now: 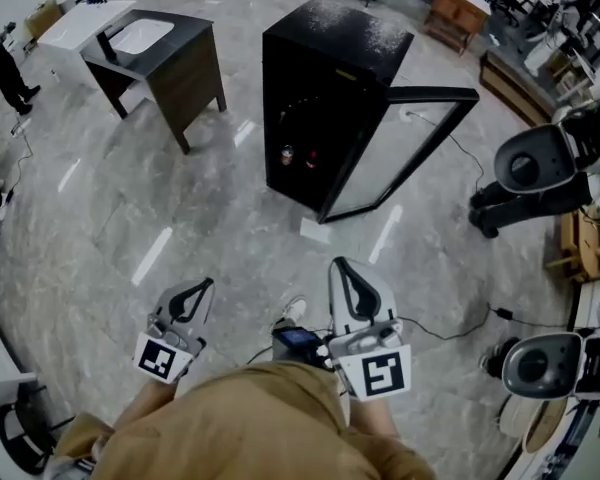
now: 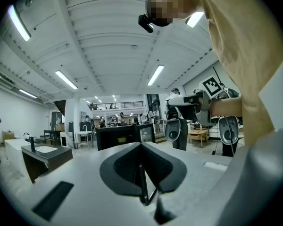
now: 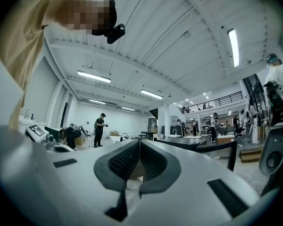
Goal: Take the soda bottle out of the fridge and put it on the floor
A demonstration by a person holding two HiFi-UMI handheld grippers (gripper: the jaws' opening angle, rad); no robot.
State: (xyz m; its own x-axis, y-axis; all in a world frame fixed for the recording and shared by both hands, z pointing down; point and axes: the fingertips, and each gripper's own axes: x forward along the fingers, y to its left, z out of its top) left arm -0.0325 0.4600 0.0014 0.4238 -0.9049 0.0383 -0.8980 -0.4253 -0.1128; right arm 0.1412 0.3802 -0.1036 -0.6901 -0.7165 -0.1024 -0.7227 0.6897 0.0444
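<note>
Head view: the soda bottle (image 1: 287, 155) is seen, small and dim, on a shelf inside the black fridge (image 1: 330, 68), whose glass door (image 1: 400, 153) stands open. Well short of it, the left gripper (image 1: 200, 288) and right gripper (image 1: 342, 266) are held level at waist height and pointed fridgeward, with both pairs of jaws pressed together on nothing.
</note>
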